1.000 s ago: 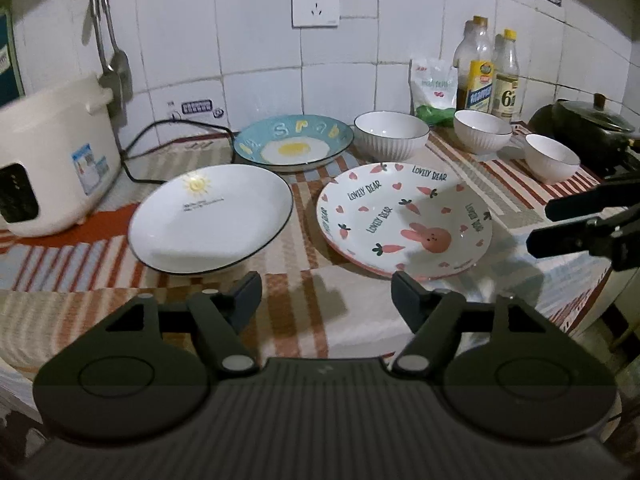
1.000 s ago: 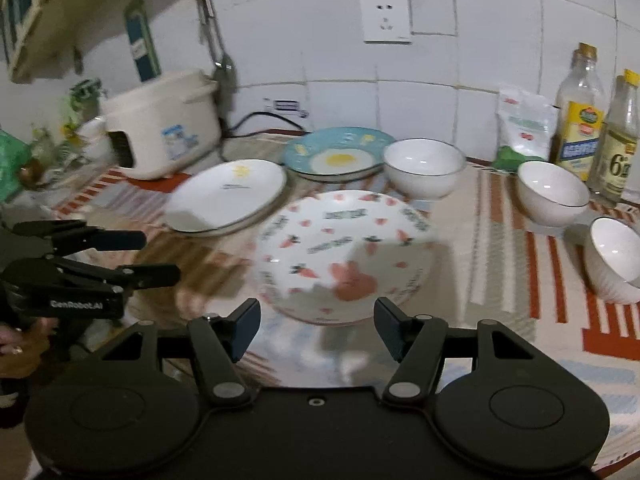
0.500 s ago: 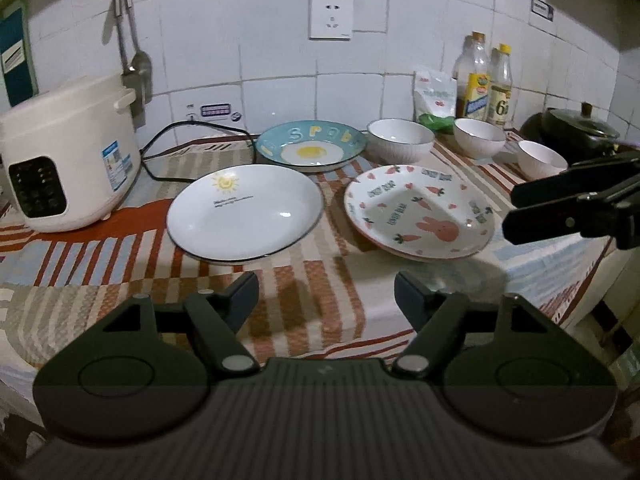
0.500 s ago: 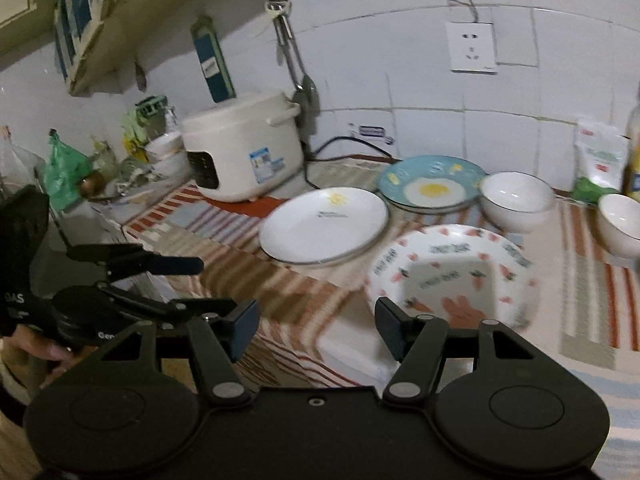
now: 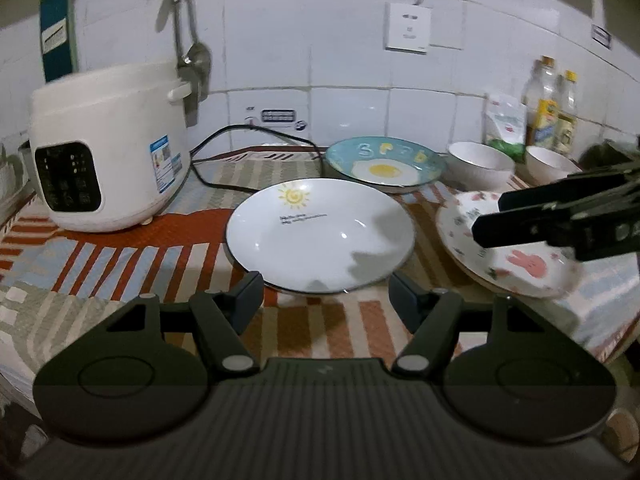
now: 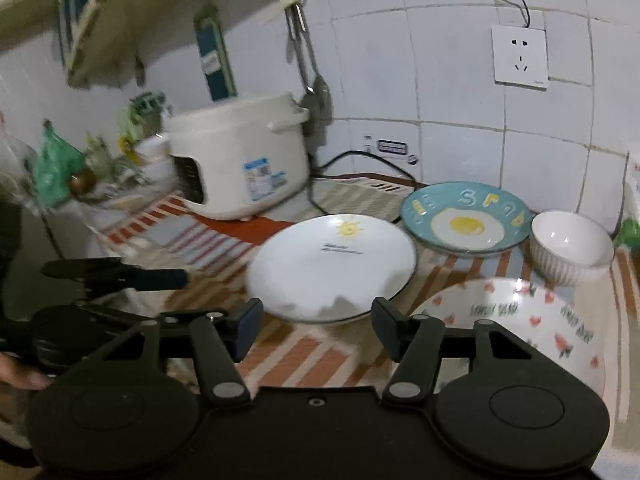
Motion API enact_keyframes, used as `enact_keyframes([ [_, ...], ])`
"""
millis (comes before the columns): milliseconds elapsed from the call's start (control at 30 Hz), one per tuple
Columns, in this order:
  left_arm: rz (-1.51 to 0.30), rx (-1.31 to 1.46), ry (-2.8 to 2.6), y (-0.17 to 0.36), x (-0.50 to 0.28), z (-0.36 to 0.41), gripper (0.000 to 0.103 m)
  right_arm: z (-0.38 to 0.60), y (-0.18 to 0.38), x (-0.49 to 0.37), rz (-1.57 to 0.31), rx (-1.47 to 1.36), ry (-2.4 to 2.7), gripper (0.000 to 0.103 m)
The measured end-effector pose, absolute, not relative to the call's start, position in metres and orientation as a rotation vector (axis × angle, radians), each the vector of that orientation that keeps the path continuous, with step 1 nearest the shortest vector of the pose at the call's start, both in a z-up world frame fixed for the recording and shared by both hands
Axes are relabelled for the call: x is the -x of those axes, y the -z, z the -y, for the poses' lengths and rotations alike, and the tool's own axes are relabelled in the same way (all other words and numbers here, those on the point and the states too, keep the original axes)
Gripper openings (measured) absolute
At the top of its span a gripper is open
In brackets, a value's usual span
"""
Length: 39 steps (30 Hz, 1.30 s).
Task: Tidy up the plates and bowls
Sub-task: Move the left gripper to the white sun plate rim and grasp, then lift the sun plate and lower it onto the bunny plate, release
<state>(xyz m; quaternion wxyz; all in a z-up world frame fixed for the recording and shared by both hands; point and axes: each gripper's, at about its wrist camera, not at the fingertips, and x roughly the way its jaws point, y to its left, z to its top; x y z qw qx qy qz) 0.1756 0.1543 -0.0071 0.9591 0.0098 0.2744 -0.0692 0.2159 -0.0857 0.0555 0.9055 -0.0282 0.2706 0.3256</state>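
A white plate with a sun print [image 5: 320, 234] [image 6: 332, 266] lies mid-counter. Behind it is a blue plate with a fried-egg picture [image 5: 386, 164] [image 6: 466, 220]. A pink rabbit plate [image 5: 516, 256] [image 6: 520, 320] lies to the right at the counter's front. A white bowl [image 5: 480, 164] [image 6: 570, 246] stands behind it, and a second bowl [image 5: 550, 164] further right. My left gripper [image 5: 326, 292] is open and empty just before the sun plate. My right gripper [image 6: 316, 316] is open and empty, at the sun plate's near edge; it also shows over the rabbit plate [image 5: 560, 216].
A white rice cooker [image 5: 108, 148] [image 6: 240, 160] stands at the left with its black cord [image 5: 240, 132] running behind the plates. Bottles [image 5: 552, 112] and a bag [image 5: 506, 124] line the tiled wall at right. Utensils [image 5: 192, 56] hang above the cooker.
Both grippers have swung left, from facing the rabbit plate to facing the sun plate, and moved closer to it. Both stayed open. No dish has moved.
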Motion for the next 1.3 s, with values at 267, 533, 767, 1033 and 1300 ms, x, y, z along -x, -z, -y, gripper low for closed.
enact_keyframes([
  [267,-0.572,0.021,0.081,0.034,-0.226,-0.174,0.056,0.072,-0.031,-0.284,-0.623,0.057,-0.619,0.058],
  [533,-0.619,0.056,0.019,0.058,-0.261,-0.193,0.056,0.067,-0.009,-0.333,-0.726,0.027,-0.580,0.052],
  [767,-0.622,0.100,-0.006,0.063,-0.271,-0.201,0.046,0.064,0.004,-0.351,-0.781,-0.005,-0.570,0.037],
  [1033,-0.669,0.205,0.035,0.071,-0.282,-0.209,0.025,0.062,0.008,-0.363,-0.809,-0.038,-0.575,0.019],
  [1300,-0.680,0.223,0.027,0.071,-0.286,-0.206,0.022,0.056,0.013,-0.374,-0.807,-0.042,-0.586,0.024],
])
